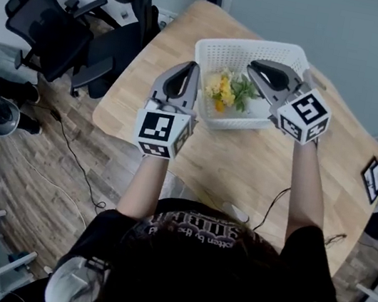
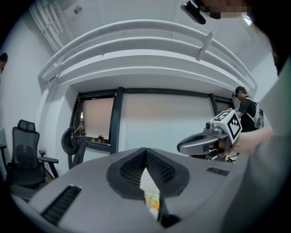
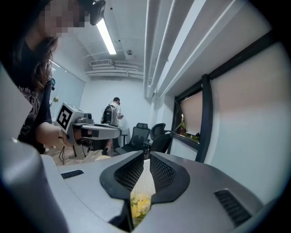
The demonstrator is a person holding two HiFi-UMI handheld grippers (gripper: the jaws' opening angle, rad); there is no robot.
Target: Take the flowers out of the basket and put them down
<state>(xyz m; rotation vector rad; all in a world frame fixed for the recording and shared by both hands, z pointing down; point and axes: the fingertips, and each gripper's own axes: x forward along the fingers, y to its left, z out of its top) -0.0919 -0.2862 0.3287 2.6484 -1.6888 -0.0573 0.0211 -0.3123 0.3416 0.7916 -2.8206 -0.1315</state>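
Flowers [image 1: 222, 87], yellow heads with green leaves, lie inside the white mesh basket [image 1: 251, 44], in the part of it nearest you and toward its left wall. All of them are in the basket, and none lies out on the wooden table [image 1: 243, 171] that carries it.

Your left gripper [image 1: 188, 71] is at the basket's left wall, with its tips about over the rim as seen from above. Its jaws are pressed together at the tips and nothing is caught between them. Through the slit behind the tips you can see the basket's mesh and a scrap of yellow below.

Your right gripper [image 1: 256, 68] is over the basket's right half, with its tips beside the green leaves as seen from above, angled toward the basket's left side. Its jaws are all but together, with only a hairline gap at the tips, and they pinch nothing. Mesh and yellow blossoms show beneath them. How far above the flowers either gripper is, you cannot tell from these views.

A black office chair [image 1: 44, 27] stands on the plank floor well left of the basket. A small black-framed device [image 1: 373, 179] lies well right of the basket at the table's edge. A thin cable [image 1: 275, 198] runs across the table on your side of the basket.
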